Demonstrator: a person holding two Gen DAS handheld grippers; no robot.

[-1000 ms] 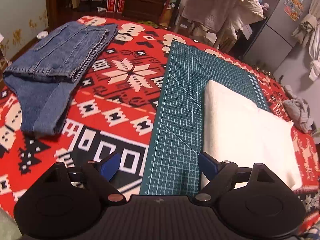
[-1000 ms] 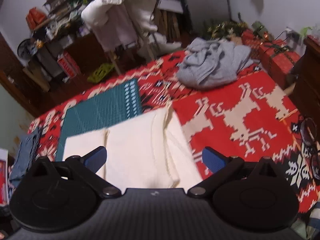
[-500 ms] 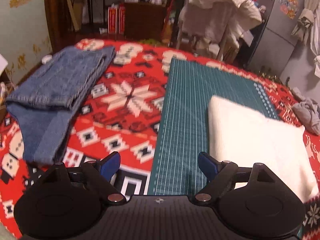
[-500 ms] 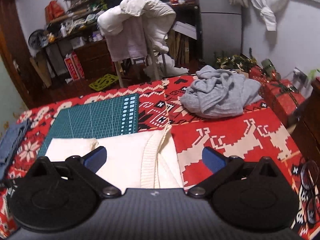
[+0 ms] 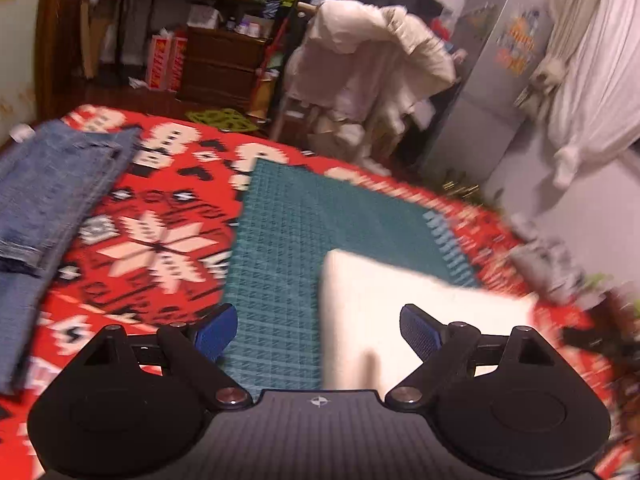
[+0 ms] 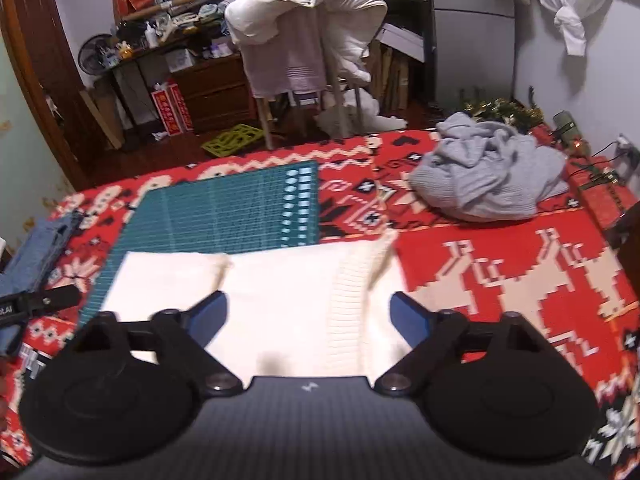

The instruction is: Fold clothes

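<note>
Sweater, cream and folded flat, lies partly on the green mat and partly on the red patterned cloth, its ribbed hem running up the right part in the right wrist view. In the left wrist view it covers the mat's near right corner. The right gripper hangs above the sweater with its blue fingers spread wide and nothing between them; the left gripper is likewise wide and empty, above the sweater's left edge and the bare mat. Folded jeans lie to the left on the cloth, well apart from the mat; they show at the left edge of the right view too. A crumpled grey garment sits at the far right of the cloth, apart from the sweater. Behind the table stands a chair piled with white clothing, with a dark chest of drawers beside it. Nothing lies between either gripper and the sweater. Compared with half a second ago, both cameras have tilted up, so more of the room shows, the left view is now blurred, and the sweater, jeans and grey garment lie where they did; both grippers remain spread.
</note>
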